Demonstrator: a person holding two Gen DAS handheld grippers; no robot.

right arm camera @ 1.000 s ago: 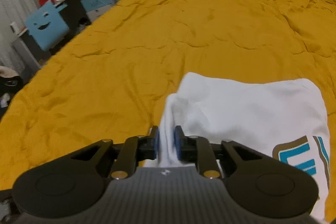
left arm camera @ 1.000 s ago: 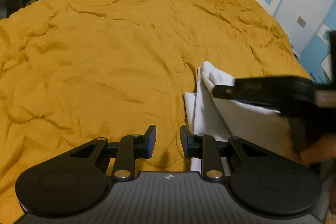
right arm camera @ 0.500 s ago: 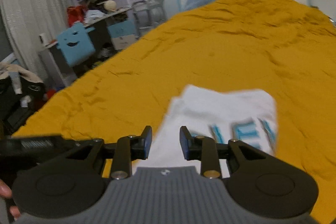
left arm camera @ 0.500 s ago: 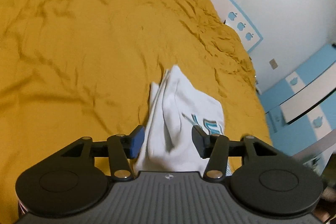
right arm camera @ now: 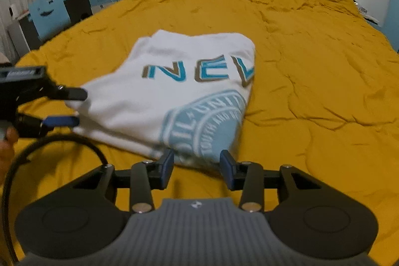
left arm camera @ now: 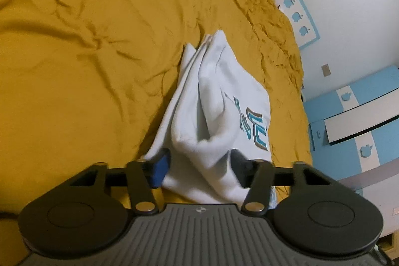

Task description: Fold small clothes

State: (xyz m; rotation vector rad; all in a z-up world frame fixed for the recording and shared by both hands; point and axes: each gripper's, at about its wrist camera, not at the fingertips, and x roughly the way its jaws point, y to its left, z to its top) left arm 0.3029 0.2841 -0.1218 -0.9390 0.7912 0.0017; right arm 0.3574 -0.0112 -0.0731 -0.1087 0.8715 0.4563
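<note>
White T-shirt point(right arm camera: 179, 91) lies folded on the mustard bedspread point(right arm camera: 311, 66), teal lettering and round emblem facing up. My left gripper point(left arm camera: 199, 166) sits at the shirt's near-left edge — jaws just closing, a bunched fold of white cloth between the pads, which look to be pressing it. My right gripper point(right arm camera: 197, 166) hovers at the shirt's front edge — jaws just opening, parted, only bedspread in the gap; the cloth lies just beyond the tips.
</note>
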